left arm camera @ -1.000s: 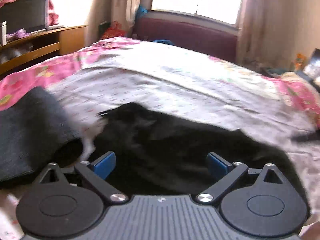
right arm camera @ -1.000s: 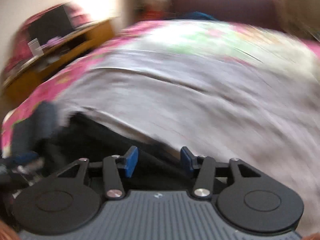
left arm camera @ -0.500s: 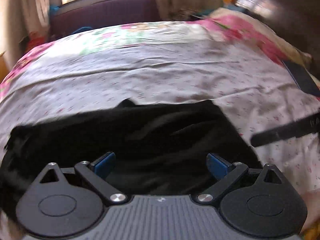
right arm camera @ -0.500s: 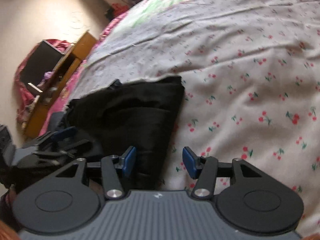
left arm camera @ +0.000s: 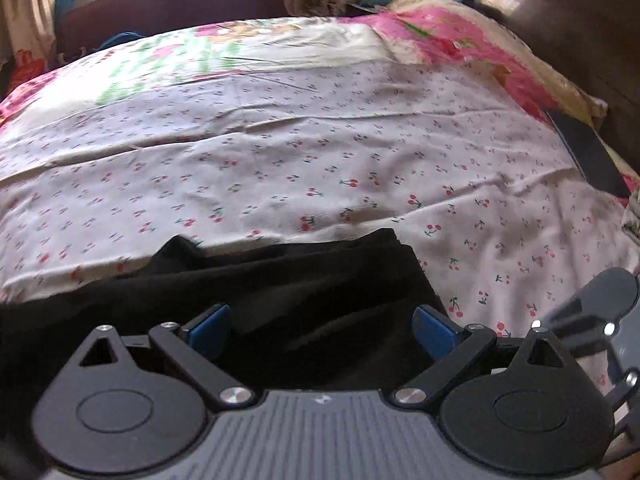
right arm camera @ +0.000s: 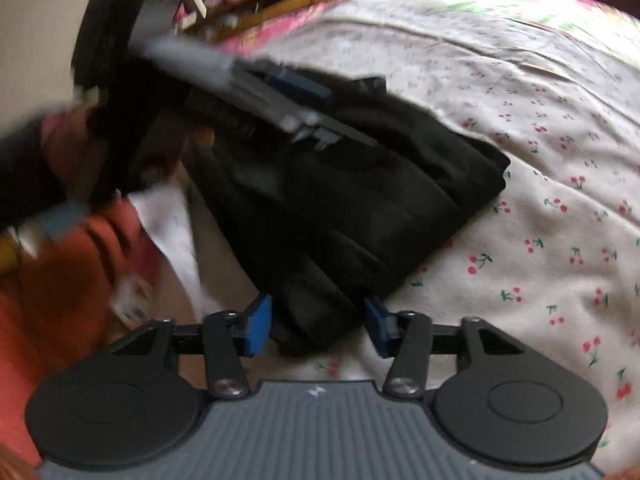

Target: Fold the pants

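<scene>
Left gripper (right arm camera: 304, 92) blurred – pants (right arm camera: 360, 200) (black) partly hidden.

— What is the bed (left arm camera: 280, 152) covered with?
— A pale sheet (right arm camera: 540, 240) printed with small red cherries is spread over it; a pink floral cover (left arm camera: 432, 36) is seen at the far edge.
— What is laid on it?
— Black pants (right arm camera: 380, 208), folded into a thick bundle, are laid near the front edge. A dark flat item (left arm camera: 588, 156) is seen at the right side.
</scene>
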The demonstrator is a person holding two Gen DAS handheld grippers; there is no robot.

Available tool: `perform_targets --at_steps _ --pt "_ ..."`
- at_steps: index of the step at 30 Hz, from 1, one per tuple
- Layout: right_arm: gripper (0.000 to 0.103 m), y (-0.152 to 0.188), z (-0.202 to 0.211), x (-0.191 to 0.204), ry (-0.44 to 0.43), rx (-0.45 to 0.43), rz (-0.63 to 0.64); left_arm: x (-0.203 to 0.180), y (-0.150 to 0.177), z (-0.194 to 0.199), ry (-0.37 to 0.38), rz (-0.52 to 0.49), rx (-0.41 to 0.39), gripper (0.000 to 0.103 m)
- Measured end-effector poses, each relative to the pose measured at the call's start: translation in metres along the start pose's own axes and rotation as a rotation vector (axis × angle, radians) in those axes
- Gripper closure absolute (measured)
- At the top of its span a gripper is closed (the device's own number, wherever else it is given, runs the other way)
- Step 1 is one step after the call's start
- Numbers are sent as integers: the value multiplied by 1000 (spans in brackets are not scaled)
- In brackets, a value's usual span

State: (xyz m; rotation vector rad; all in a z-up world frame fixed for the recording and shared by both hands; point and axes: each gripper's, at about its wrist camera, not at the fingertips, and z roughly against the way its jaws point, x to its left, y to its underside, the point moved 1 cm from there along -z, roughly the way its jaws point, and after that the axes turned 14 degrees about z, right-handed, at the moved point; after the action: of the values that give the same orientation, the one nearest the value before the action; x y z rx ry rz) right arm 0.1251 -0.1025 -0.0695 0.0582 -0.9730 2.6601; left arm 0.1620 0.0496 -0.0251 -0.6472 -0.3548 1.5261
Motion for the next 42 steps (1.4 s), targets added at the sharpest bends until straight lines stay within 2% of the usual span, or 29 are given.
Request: perform_targets --at_steps 1,2,5,9,12,13,16,18,23,26,30,32,33,38,42 --pt "85 0 -2 1 -12 7 -1 -2 -2 -5 1 -12 9 0" --pt "89 0 -2 4 -27 9 2 -4 -3 -9 3 -19 17 0" --pt "90 -2 1 34 -88 15 62 -5 -4 -22 -4 -21 40 0" --pt "89 2 1 76 -92 37 98 -1 3 -46 -75 -30 73 0" --pt "89 12 -1 74 -81 61 35 -7 12 -48 -115 -93 37 0" --pt "88 16 -1 68 -94 63 -19 -9 11 -43 -103 -95 36 0" --pt "86 24 13 53 -133 18 -152 -8 6 -18 -3 -82 23 0" --pt "80 30 29 46 -108 -32 -189 -9 8 -2 50 -121 38 0" --pt "77 42 47 -3 -7 -162 -431 -21 31 21 82 -255 89 0" --pt "77 34 46 -21 49 -181 -394 -27 52 33 115 -299 111 0" --pt "76 3 29 -19 158 -127 -192 -40 80 39 152 -356 150 0" --pt "66 -4 21 -26 178 -104 -150 -44 90 41 157 -380 152 0" --pt "65 -5 14 -29 176 -85 -146 -45 94 42 163 -383 154 0" --pt "63 1 -1 -49 118 -50 -197 -49 101 52 198 -380 139 0" --pt "61 14 11 -59 43 -109 -357 -51 98 59 257 -354 107 0"
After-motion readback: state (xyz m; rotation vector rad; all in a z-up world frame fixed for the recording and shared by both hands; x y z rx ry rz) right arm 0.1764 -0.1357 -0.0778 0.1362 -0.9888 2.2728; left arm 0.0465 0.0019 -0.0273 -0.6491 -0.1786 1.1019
